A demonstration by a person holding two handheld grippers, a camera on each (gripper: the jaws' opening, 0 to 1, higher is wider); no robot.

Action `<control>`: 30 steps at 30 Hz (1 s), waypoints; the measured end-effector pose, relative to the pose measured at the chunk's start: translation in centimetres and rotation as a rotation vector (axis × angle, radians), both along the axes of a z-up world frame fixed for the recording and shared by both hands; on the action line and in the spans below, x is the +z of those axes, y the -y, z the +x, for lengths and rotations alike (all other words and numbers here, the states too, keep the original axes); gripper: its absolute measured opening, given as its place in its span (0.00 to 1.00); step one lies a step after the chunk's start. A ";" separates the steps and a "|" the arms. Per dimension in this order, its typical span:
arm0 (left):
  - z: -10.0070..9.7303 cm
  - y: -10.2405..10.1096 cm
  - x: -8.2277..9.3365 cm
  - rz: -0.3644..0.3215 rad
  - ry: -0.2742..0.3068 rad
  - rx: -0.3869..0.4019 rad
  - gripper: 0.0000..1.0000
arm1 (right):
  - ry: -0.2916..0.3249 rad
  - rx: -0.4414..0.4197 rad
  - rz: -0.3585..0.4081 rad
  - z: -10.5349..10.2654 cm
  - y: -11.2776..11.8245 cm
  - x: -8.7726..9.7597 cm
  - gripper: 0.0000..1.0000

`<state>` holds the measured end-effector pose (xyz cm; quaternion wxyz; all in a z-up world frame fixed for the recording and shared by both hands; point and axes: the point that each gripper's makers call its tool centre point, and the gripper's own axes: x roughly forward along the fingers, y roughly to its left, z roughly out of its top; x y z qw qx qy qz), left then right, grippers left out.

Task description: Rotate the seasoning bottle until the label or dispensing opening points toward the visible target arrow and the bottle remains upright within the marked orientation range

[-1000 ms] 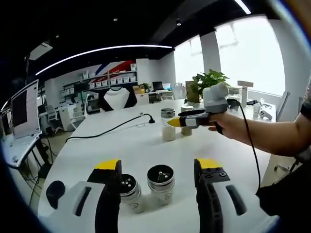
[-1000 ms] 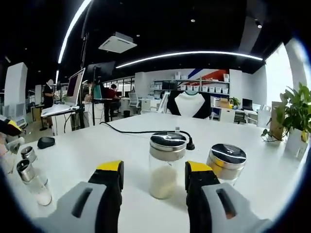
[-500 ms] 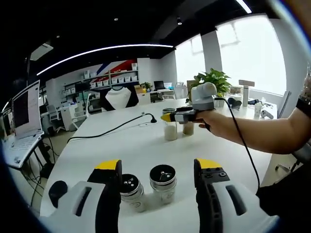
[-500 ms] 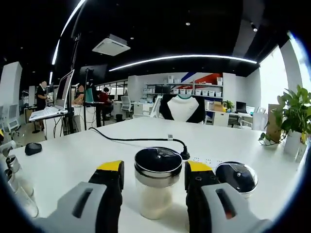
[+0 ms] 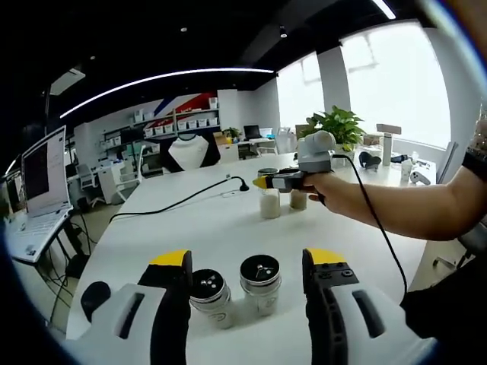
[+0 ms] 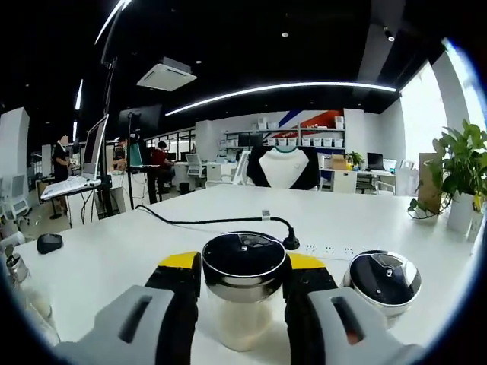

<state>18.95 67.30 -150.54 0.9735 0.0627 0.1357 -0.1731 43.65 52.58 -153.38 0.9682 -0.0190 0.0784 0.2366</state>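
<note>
The seasoning bottle (image 6: 242, 319), clear glass with white powder and a chrome lid, stands upright on the white table (image 6: 114, 258). My right gripper (image 6: 243, 262) is shut on it, both yellow-tipped jaws pressed against the lid's sides. In the left gripper view that same bottle (image 5: 269, 204) stands far across the table, with the right gripper (image 5: 264, 182) on its top, held by a person's hand. My left gripper (image 5: 247, 258) is open near the table's front edge. Two small shakers (image 5: 261, 283) stand between its jaws, untouched.
A second chrome-lidded jar (image 6: 386, 280) stands just right of the held bottle. A black cable with its plug (image 6: 289, 243) runs across the table behind it. A black mouse (image 6: 49, 242) lies at the left, and a potted plant (image 6: 459, 171) stands at the right.
The right gripper's jaws have narrowed onto the bottle's lid, and its camera has come slightly closer. The left gripper has hardly moved.
</note>
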 end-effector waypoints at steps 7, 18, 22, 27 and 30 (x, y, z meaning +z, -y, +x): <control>-0.3 -0.2 0.2 0.010 0.005 0.008 0.61 | -0.008 0.020 -0.003 -0.3 -0.2 0.2 0.38; -0.5 2.2 0.5 -0.003 0.020 -0.042 0.61 | -0.027 0.102 0.015 -4.7 0.3 0.2 0.37; -0.6 4.0 0.5 -0.010 0.025 -0.080 0.61 | -0.023 0.123 -0.002 -6.2 0.6 0.3 0.37; -0.8 6.5 0.6 -0.022 0.032 -0.134 0.61 | -0.007 0.139 -0.007 -7.9 1.2 0.9 0.37; -0.8 7.8 0.4 -0.025 0.032 -0.162 0.61 | -0.009 0.159 -0.004 -8.8 1.4 1.1 0.37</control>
